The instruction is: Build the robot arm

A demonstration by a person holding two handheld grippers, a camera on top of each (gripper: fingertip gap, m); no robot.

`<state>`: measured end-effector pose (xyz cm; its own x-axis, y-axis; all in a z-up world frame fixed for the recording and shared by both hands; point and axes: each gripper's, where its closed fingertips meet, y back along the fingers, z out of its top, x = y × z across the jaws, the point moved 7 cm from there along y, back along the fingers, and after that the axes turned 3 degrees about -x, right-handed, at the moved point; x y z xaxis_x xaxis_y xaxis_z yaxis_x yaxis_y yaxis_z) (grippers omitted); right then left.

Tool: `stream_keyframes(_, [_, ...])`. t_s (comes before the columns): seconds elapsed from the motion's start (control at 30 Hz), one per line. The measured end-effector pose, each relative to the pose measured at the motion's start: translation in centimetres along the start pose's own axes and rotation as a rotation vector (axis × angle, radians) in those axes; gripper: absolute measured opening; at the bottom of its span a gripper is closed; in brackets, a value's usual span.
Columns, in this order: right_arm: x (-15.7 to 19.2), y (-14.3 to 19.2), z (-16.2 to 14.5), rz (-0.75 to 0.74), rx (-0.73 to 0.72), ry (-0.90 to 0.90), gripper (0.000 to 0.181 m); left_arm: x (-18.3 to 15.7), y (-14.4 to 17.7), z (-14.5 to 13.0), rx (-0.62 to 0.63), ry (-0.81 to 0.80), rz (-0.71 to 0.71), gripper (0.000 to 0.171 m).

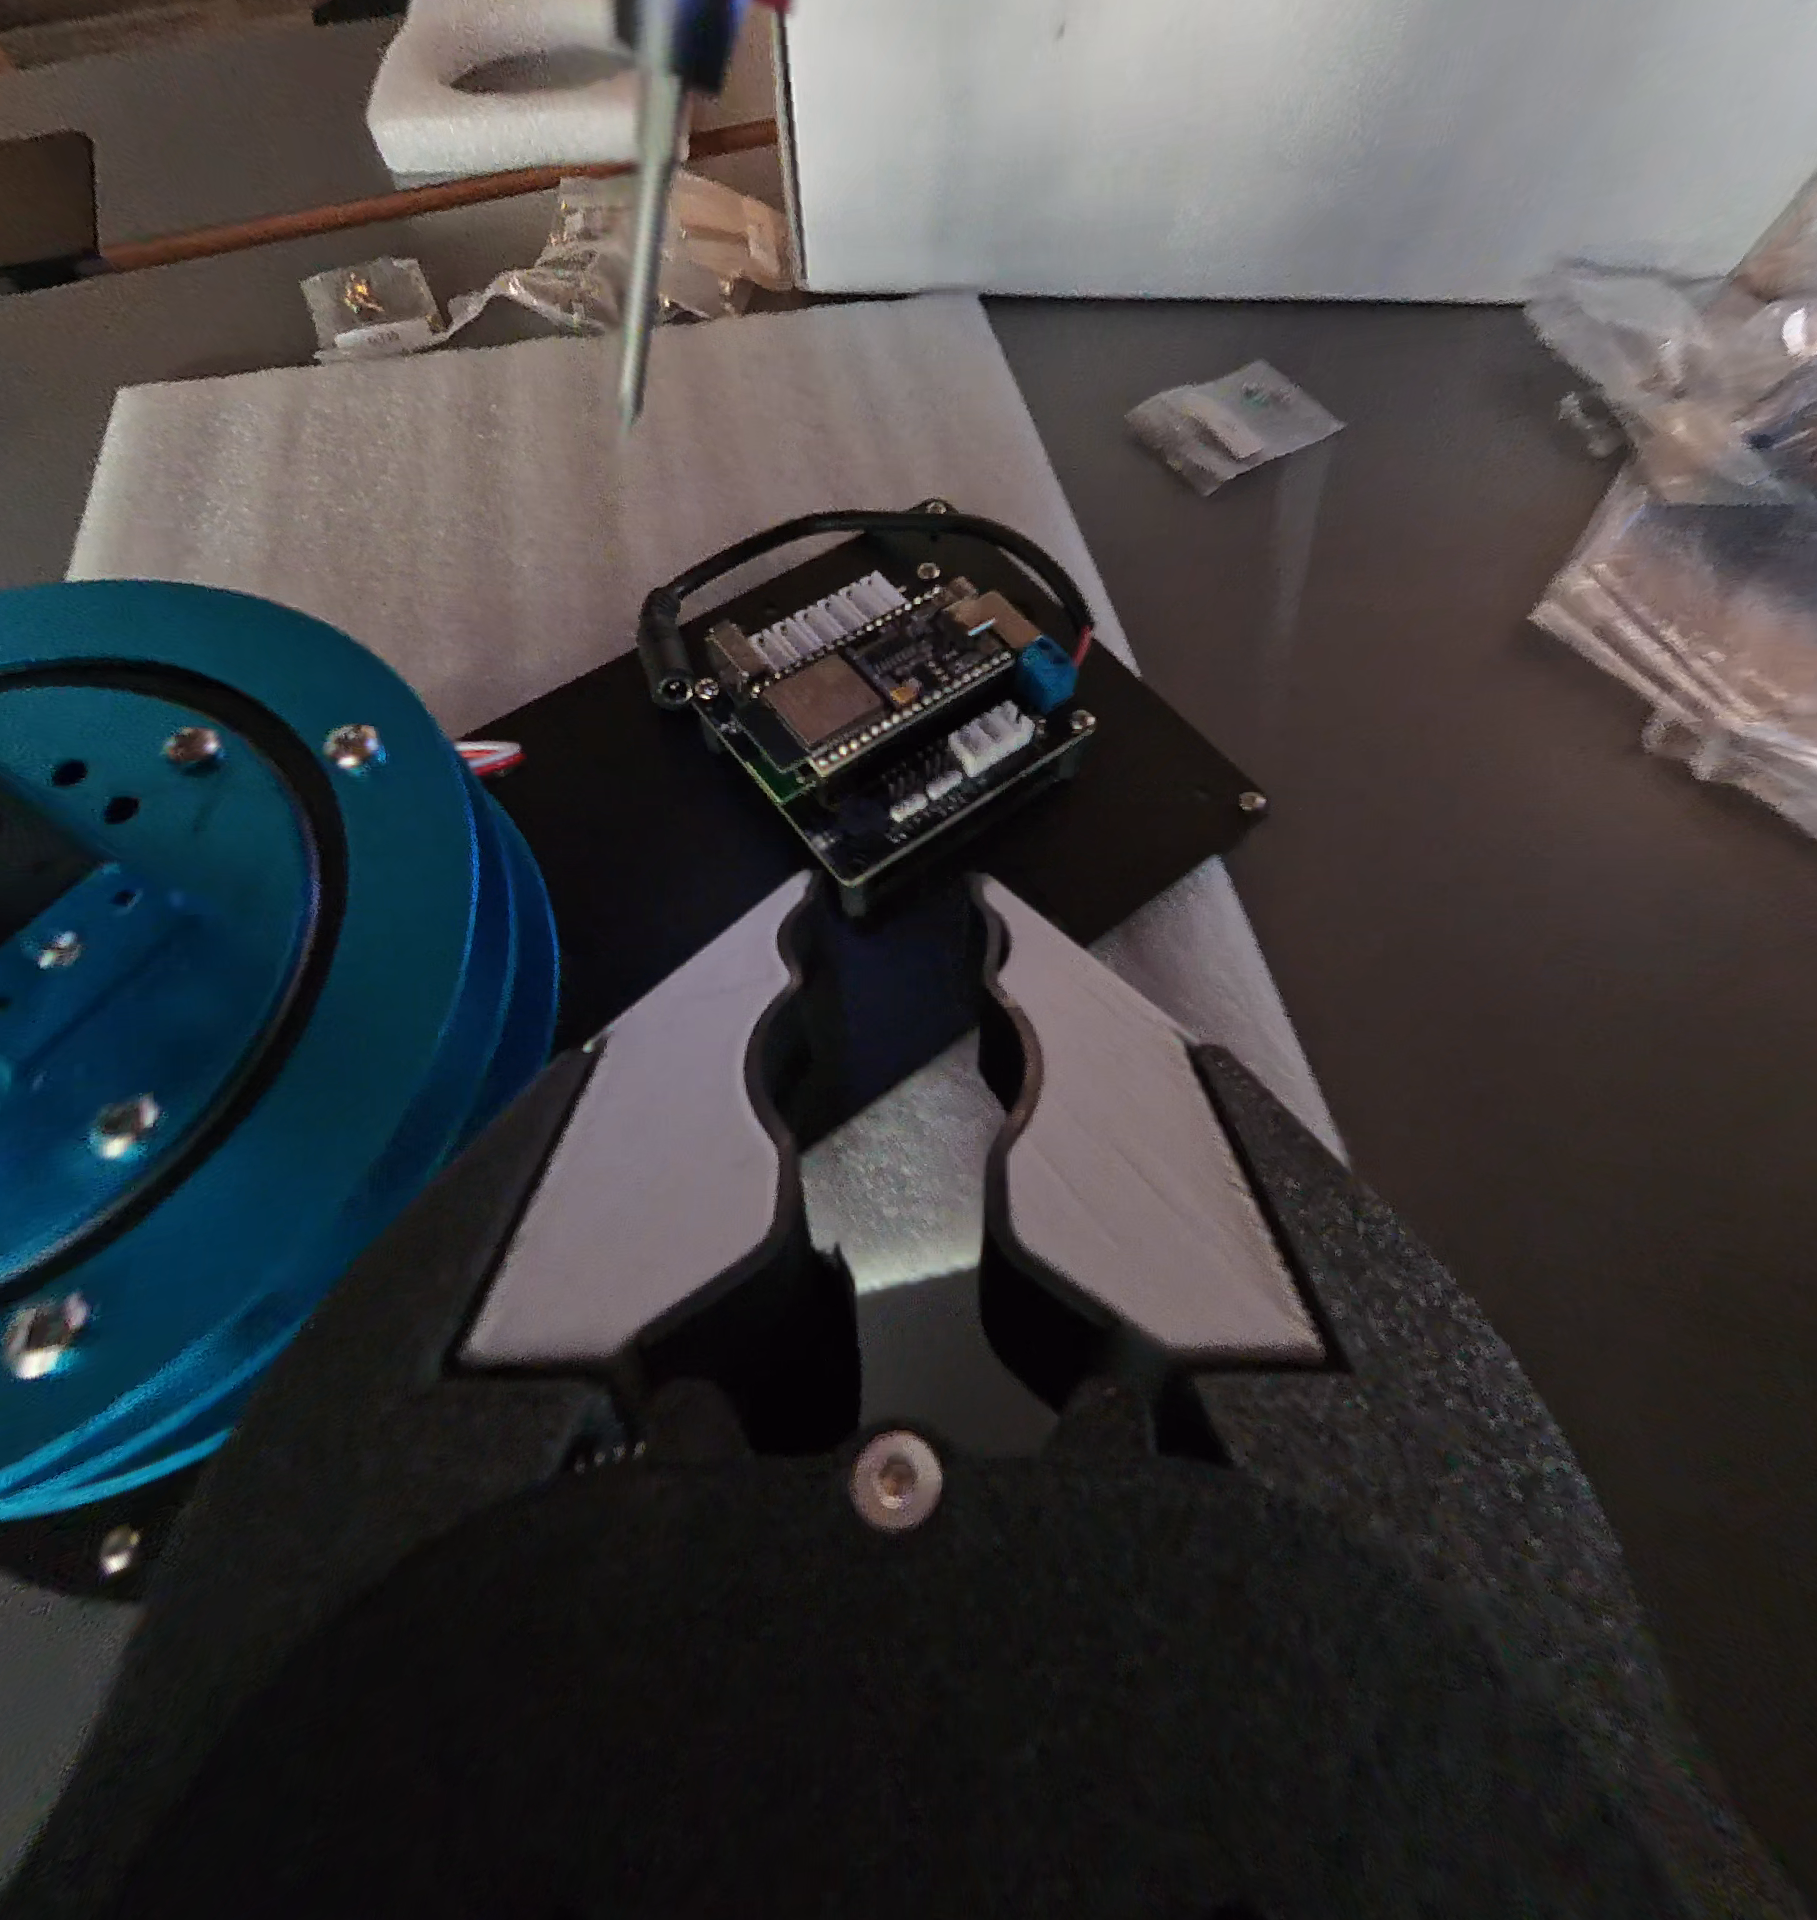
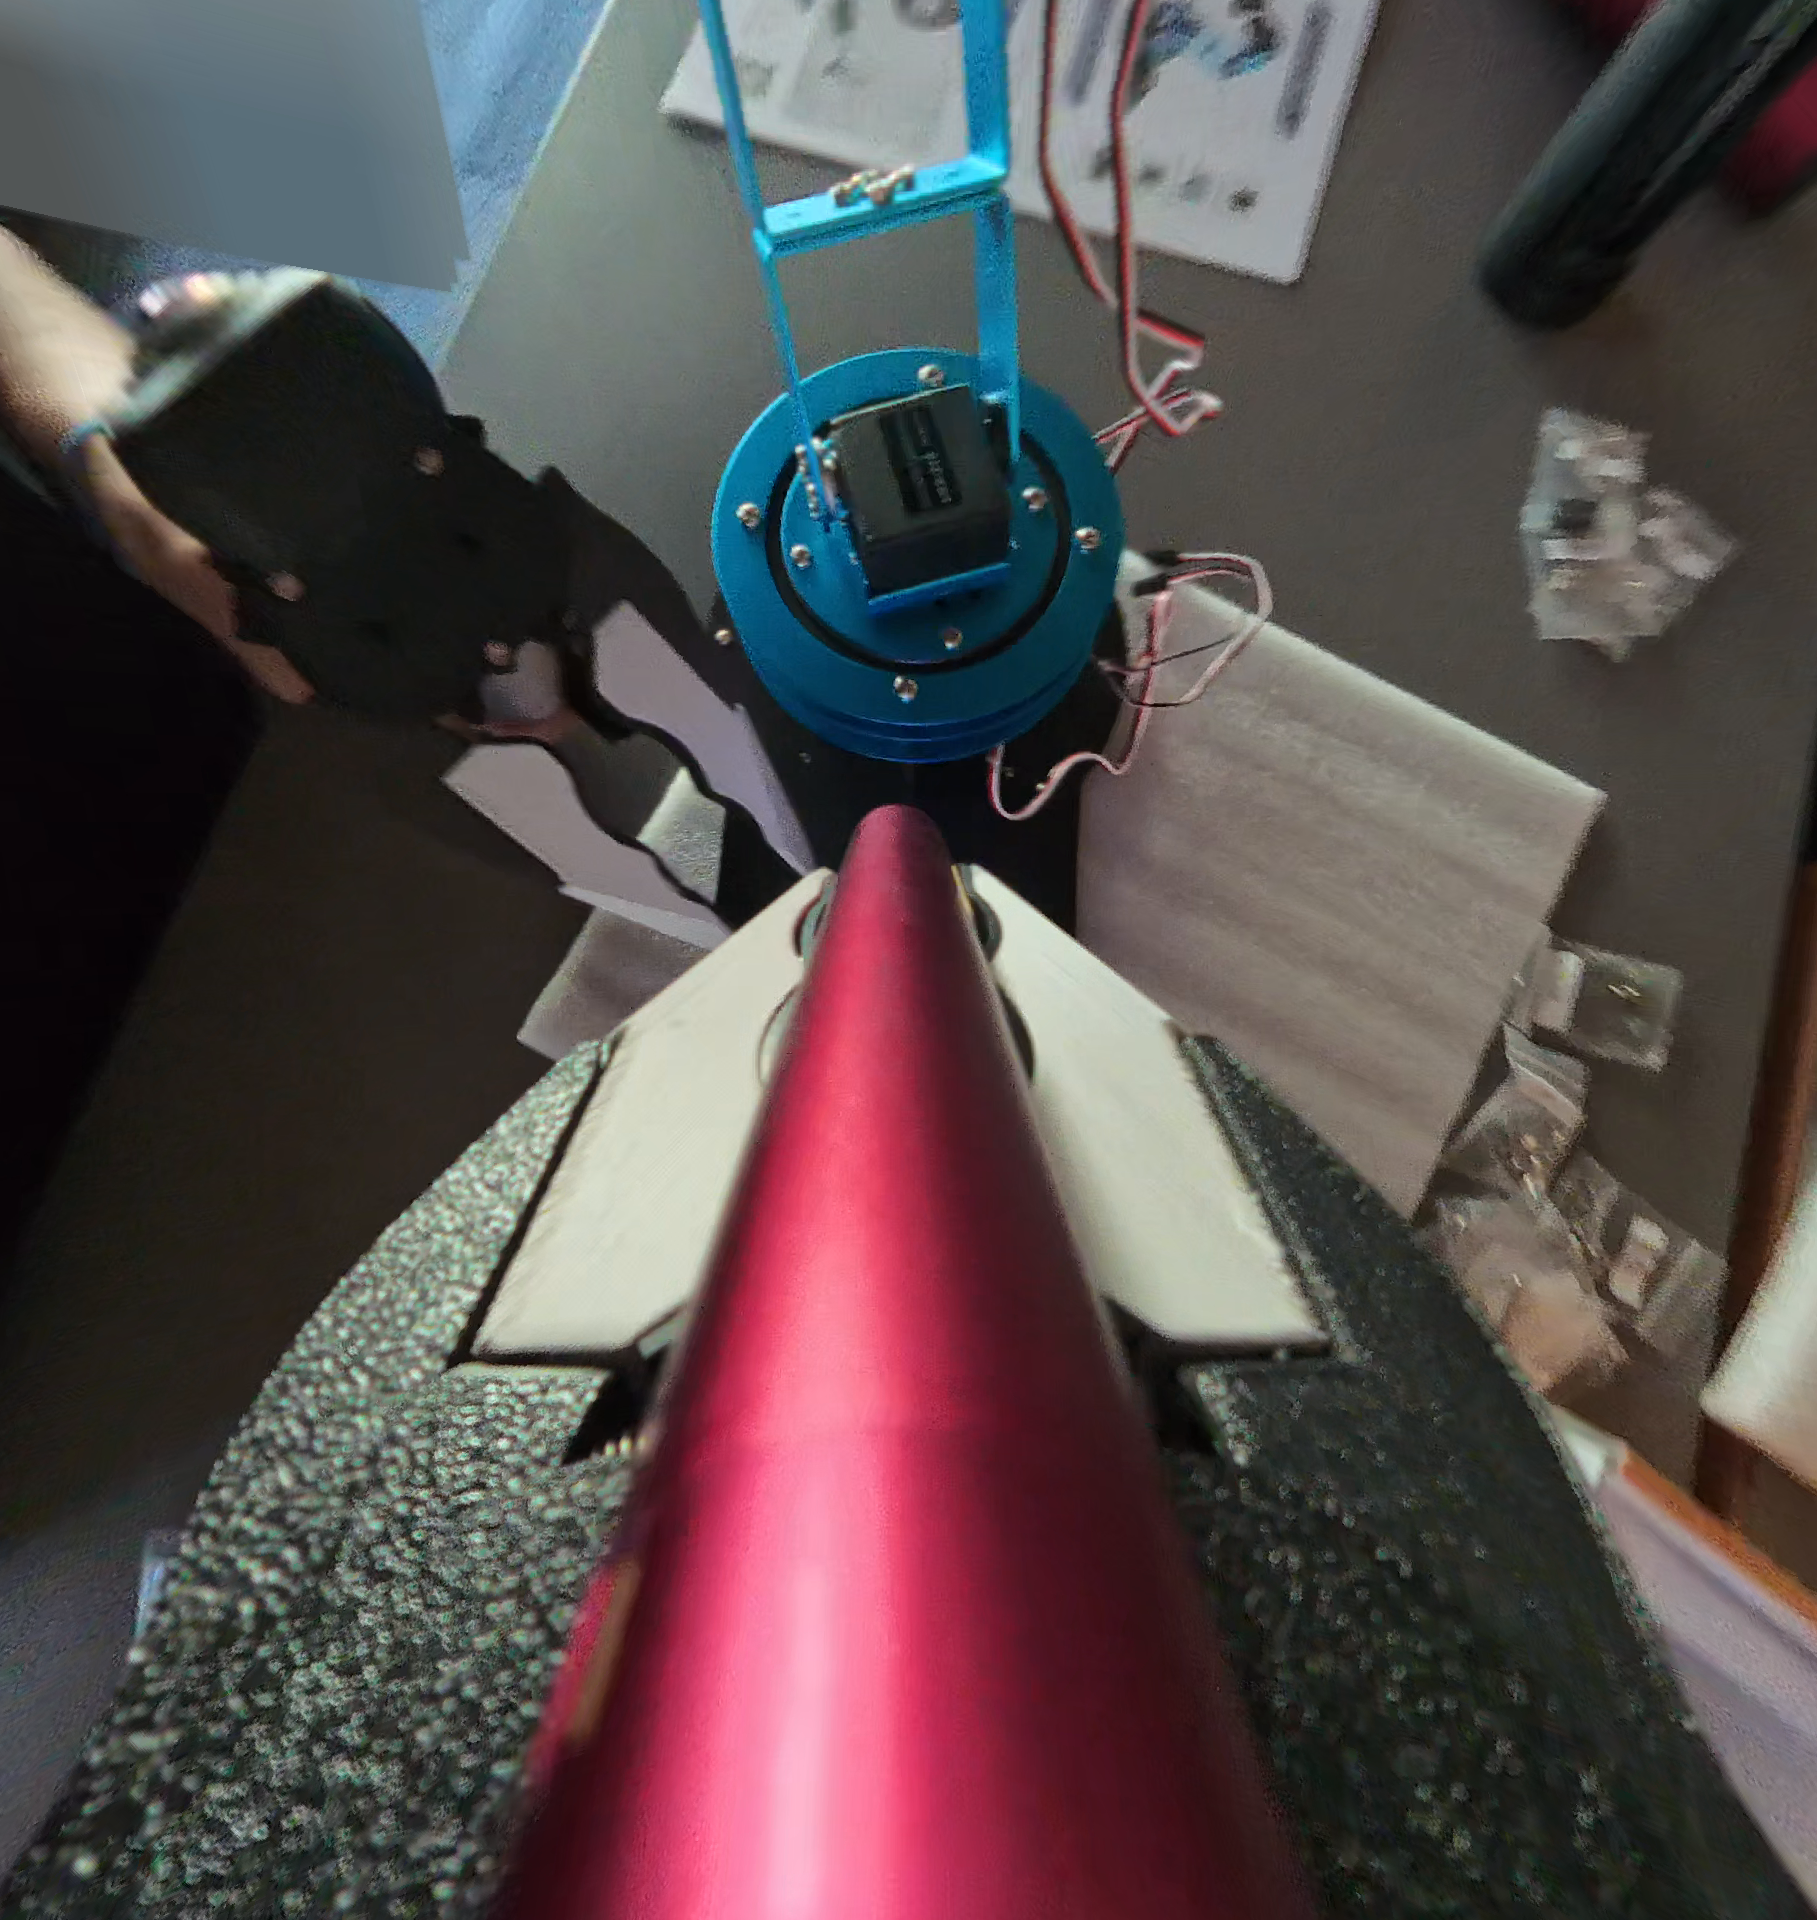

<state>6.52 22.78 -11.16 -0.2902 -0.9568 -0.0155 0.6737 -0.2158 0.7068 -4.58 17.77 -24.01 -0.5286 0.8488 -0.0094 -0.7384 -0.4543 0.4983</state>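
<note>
My left gripper (image 1: 888, 935) reaches low over the white foam sheet (image 1: 468, 468). Its fingers are closed against the near corner of a black base plate (image 1: 1143, 790). A circuit board (image 1: 883, 707) with a looped black cable sits on that plate just past the fingertips. A blue round turntable base (image 1: 208, 987) stands on the plate's left. My right gripper (image 2: 893, 883) is shut on a red screwdriver handle (image 2: 883, 1351) and points down at the blue base (image 2: 914, 623) with its servo and blue bracket. The screwdriver shaft (image 1: 644, 260) hangs over the foam beyond the board. The left gripper (image 2: 748, 878) shows in the right wrist view.
Clear bags of small parts lie at the right (image 1: 1756, 623), with one small bag (image 1: 1231, 426) on the grey table. A white box (image 1: 1195, 135) stands behind. Loose servo wires (image 2: 1174, 644) trail beside the base. A printed sheet (image 2: 1195, 125) lies beyond. A person's hand (image 2: 52, 416) holds the left gripper. Some 12 centimeters of space lies between my two pairs of fingers.
</note>
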Motion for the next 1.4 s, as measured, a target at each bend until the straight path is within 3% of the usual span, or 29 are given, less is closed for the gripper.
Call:
stream_keyframes(0.27, [8.2, 4.1, -5.3, -0.291, -0.407, -0.232, 0.023, -1.8, 5.6, -1.6, -0.105, 0.035, -0.097, 0.027])
stream_keyframes(0.4, [12.6, 4.9, -8.3, -0.413, -0.554, -0.340, 0.022, -2.3, 7.5, -2.3, -0.151, -0.057, -0.075, 0.027])
stream_keyframes(0.53, [15.8, 4.7, -10.7, -0.427, -0.702, -0.460, 0.019, -2.5, 7.4, -2.6, -0.146, -0.184, -0.024, 0.027])
stream_keyframes(0.67, [16.1, 4.3, -11.9, -0.534, -0.649, -0.442, 0.022, -2.4, 6.0, -2.2, -0.108, -0.203, -0.015, 0.027])
stream_keyframes(0.83, [15.4, 5.8, -11.9, -0.585, -0.562, -0.369, 0.022, -2.5, 4.9, -1.0, -0.119, -0.128, -0.121, 0.027])
stream_keyframes(1.07, [17.7, 8.4, -14.8, -0.707, -0.525, -0.468, 0.021, -2.8, 3.7, -0.5, -0.108, -0.160, -0.190, 0.027])
stream_keyframes(1.23, [21.3, 12.2, -20.7, -0.901, -0.314, -0.609, 0.019, -6.2, 2.6, 0.8, -0.137, -0.220, -0.366, 0.026])
stream_keyframes(1.4, [23.7, 12.5, -23.8, -0.888, -0.284, -0.674, 0.019, -11.4, -0.4, 2.7, -0.082, -0.243, -0.585, 0.027])
